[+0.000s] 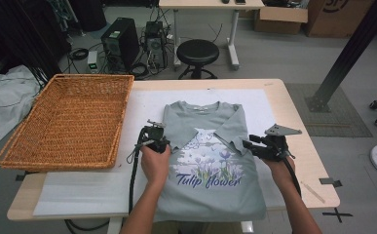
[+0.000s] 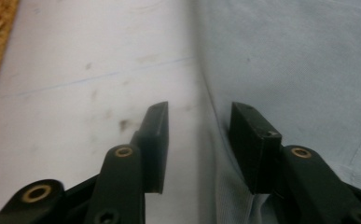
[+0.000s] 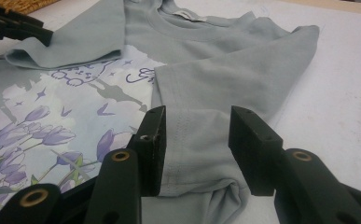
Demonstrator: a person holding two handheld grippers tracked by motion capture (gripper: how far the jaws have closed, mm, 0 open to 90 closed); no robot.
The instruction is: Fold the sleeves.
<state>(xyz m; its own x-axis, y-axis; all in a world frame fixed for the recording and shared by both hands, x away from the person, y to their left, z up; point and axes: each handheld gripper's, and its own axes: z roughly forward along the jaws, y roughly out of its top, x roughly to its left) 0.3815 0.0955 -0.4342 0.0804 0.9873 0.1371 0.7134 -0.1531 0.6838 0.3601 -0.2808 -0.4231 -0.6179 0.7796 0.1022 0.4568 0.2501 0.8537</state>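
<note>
A grey-green T-shirt printed "Tulip flower" lies face up on a white mat, both short sleeves folded in over the chest. My left gripper is low at the shirt's left edge. In the left gripper view its jaws stand open astride that edge, one over the mat and one on the cloth. My right gripper rests at the shirt's right side. Its open jaws straddle the folded right sleeve without pinching it.
A large wicker basket sits on the left of the table, close to the mat. The wooden table edge runs on the right. Behind the table are a black stool, computer cases and another desk.
</note>
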